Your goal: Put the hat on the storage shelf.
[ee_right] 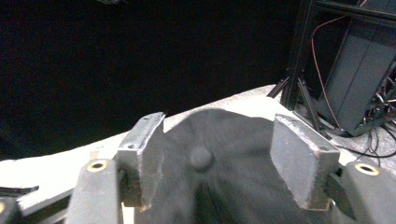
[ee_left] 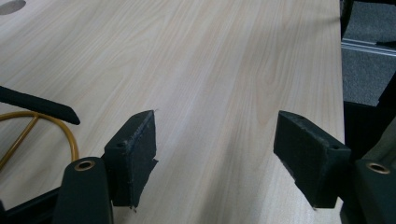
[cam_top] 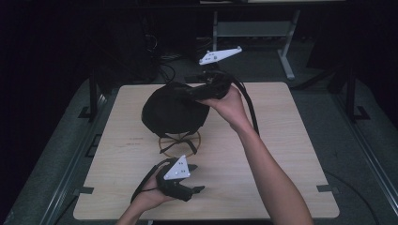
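Gaping wide, the right gripper's (ee_right: 217,158) jaws are being held over the crown of a black cap (cam_top: 171,110), its top button lying between them, untouched. The cap is sitting on a yellow wire stand (cam_top: 179,143) mid-table (cam_top: 281,154). Nearer the person, the left gripper (ee_left: 215,158) is being held low, jaws spread over bare wood.

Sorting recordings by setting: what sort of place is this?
Probably a lab or recording studio: a bare wooden table on grey carpet, black metal framing around it, and loose cables by dark equipment.
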The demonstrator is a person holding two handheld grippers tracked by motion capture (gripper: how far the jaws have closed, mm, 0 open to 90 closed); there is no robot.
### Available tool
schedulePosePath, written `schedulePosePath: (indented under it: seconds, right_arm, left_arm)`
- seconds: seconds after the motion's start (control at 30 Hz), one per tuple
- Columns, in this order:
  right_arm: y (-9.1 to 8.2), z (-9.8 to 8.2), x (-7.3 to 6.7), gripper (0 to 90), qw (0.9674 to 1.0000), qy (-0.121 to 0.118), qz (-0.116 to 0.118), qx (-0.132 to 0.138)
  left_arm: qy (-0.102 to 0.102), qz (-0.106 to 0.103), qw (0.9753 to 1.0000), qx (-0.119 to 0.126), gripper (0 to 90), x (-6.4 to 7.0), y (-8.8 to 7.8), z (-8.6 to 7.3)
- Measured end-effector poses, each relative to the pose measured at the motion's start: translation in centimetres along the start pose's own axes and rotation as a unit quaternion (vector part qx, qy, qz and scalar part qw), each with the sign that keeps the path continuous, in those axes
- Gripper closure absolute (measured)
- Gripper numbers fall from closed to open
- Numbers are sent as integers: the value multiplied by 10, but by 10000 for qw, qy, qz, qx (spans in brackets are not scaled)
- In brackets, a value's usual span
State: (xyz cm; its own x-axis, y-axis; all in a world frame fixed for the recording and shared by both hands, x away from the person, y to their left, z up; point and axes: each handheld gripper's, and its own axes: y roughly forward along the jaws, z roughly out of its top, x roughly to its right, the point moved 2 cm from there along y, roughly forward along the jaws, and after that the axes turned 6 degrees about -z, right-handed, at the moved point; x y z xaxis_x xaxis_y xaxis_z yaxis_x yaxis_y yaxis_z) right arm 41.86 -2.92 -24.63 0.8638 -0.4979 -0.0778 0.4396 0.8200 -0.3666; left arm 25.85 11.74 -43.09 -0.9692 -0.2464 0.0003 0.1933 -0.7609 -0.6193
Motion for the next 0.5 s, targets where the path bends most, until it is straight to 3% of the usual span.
schedulePosePath:
  seconds: [0.5]
  right_arm:
    - [-49,-25,16,279,9994,95,-305,-112]
  left_arm:
    - [-115,41,9999,79,271,-4,-5,-2]
